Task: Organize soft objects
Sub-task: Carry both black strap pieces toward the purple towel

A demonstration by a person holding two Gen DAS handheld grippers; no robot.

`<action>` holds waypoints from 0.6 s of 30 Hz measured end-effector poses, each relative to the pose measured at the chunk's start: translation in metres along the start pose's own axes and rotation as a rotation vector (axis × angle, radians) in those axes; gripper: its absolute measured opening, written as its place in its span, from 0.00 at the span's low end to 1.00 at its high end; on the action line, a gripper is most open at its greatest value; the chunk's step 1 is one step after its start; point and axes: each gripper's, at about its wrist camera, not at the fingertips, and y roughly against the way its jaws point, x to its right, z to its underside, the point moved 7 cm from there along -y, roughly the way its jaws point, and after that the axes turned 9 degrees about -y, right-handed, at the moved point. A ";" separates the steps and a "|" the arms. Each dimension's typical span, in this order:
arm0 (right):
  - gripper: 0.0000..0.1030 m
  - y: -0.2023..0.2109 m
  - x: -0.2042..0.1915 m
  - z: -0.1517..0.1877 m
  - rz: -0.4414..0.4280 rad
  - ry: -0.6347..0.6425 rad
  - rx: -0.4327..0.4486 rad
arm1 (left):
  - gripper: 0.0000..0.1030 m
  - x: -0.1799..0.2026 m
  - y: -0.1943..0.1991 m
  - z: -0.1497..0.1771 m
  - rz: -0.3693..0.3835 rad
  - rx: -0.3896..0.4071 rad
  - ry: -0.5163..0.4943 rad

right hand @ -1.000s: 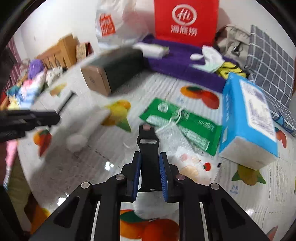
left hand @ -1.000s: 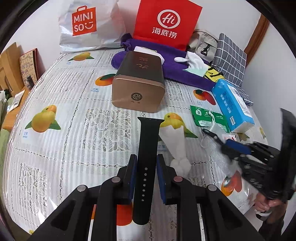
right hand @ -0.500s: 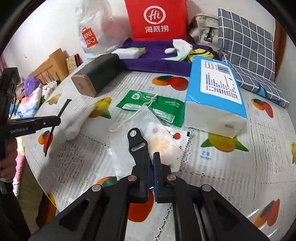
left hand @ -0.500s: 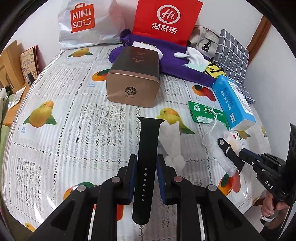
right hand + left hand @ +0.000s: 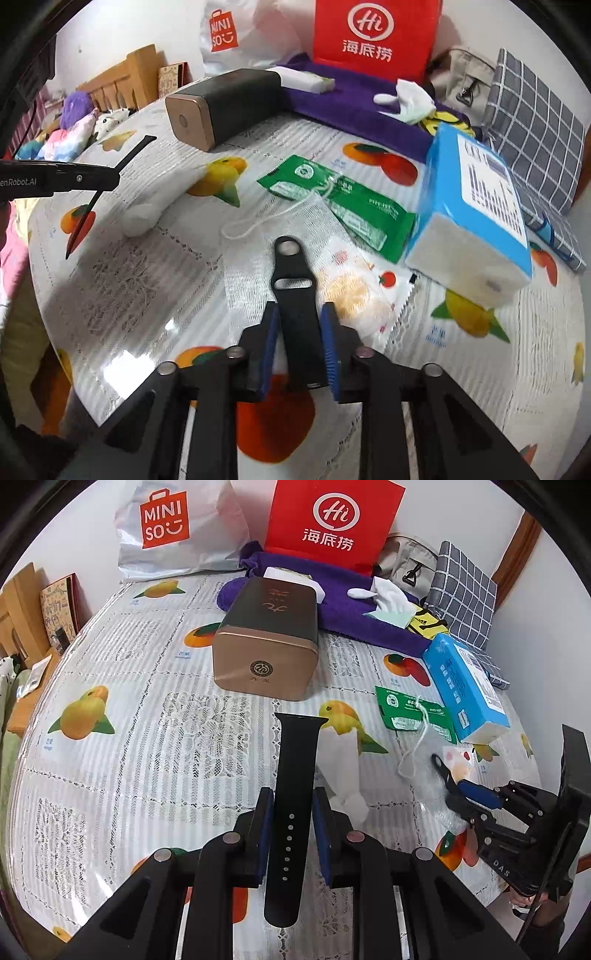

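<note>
Left wrist view — both tongs tilted downward, each clamped on a watch strap half.

The near left of the table lies bare, wide enough for a gripper to pass. At the middle far side the gold-ended box blocks the way. The right is crowded: green packet, blue tissue pack, mesh pouch. A white cloth roll lies in the centre.
</note>
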 end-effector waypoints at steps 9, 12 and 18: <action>0.19 0.034 0.007 -0.016 -0.114 -0.124 0.068 | 0.20 -0.003 0.002 0.003 0.013 0.001 0.012; 0.19 0.044 0.016 -0.016 -0.093 -0.149 0.083 | 0.20 -0.002 0.005 0.003 0.018 0.006 0.013; 0.19 0.065 0.048 -0.005 -0.030 -0.206 0.102 | 0.20 -0.001 0.015 -0.001 0.013 0.026 0.016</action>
